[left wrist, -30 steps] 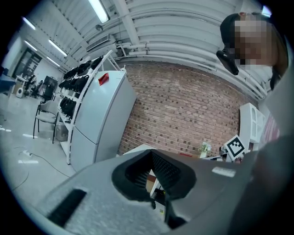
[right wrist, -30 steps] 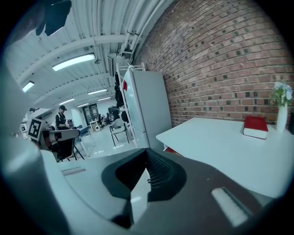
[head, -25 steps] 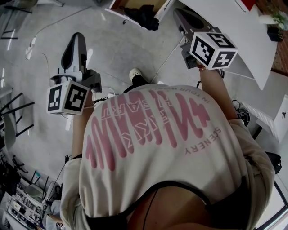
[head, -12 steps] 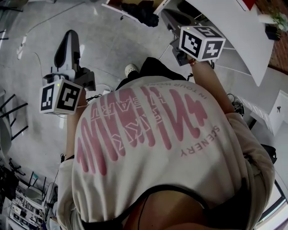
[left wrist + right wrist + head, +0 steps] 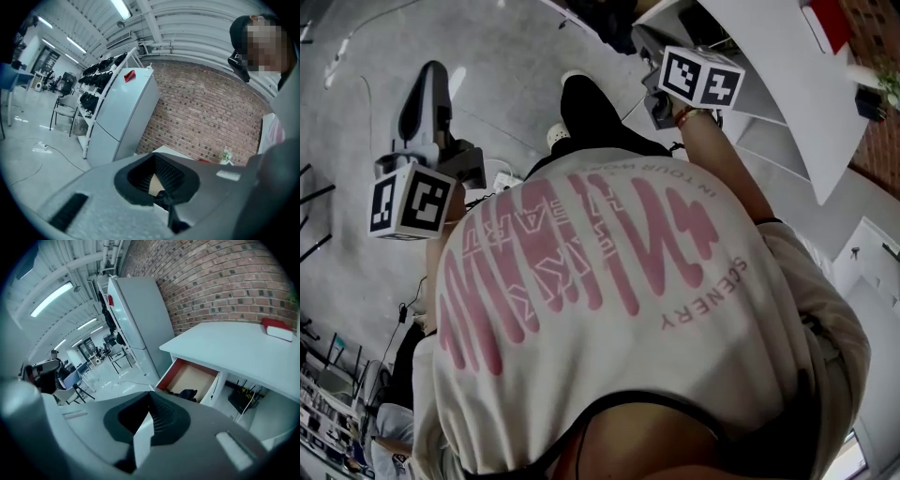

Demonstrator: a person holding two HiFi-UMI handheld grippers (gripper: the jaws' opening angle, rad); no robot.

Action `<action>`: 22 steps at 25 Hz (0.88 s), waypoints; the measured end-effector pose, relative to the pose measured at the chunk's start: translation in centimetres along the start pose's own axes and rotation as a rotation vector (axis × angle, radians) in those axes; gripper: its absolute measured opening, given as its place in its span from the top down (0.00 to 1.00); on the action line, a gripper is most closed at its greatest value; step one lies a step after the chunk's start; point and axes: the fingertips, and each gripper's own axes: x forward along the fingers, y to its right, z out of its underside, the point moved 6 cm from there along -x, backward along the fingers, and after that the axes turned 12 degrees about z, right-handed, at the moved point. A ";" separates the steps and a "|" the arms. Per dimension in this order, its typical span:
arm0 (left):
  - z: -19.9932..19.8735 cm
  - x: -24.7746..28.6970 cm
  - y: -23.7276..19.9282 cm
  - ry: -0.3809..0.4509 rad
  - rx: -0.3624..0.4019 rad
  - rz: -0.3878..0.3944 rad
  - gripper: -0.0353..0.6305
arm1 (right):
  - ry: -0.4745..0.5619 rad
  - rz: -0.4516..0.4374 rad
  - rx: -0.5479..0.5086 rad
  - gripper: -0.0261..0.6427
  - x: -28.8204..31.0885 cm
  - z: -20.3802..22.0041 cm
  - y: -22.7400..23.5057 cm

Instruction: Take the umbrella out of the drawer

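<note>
In the right gripper view, a drawer [image 5: 165, 377] with a red rim and wooden bottom stands pulled out under a white desk [image 5: 234, 350]. A dark folded umbrella [image 5: 187, 393] lies at its near end. My right gripper [image 5: 150, 398] points down at the drawer from a distance, shut and empty. In the head view it shows over the person's right shoulder [image 5: 649, 45]. My left gripper [image 5: 431, 75] is held out over the grey floor to the left, well apart from the drawer. Its jaws meet with nothing in them [image 5: 155, 159].
A tall white cabinet [image 5: 136, 319] stands left of the desk against a brick wall [image 5: 220, 277]. A red object [image 5: 280, 329] lies on the desk top. Cables run over the floor [image 5: 366, 103]. Chairs and a shelf rack [image 5: 93, 93] are further off.
The person has leaned forward, and the drawer has slid to the top edge of the head view. Both grippers moved up in the frame, the right one inward toward the drawer. Both stay shut.
</note>
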 end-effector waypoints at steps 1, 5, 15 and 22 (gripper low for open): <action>-0.3 -0.2 -0.3 0.006 0.005 -0.016 0.95 | -0.015 0.003 -0.001 0.94 0.8 0.2 0.2; -1.5 -0.9 -1.8 0.034 0.015 -0.095 0.95 | -0.070 0.011 -0.010 0.94 4.4 0.4 1.0; -2.1 -0.3 -4.4 0.067 -0.017 -0.252 0.95 | -0.259 0.016 -0.070 0.94 12.4 0.9 3.0; -2.7 0.2 -5.4 0.079 -0.022 -0.339 0.95 | -0.325 0.046 -0.095 0.89 16.7 1.0 4.6</action>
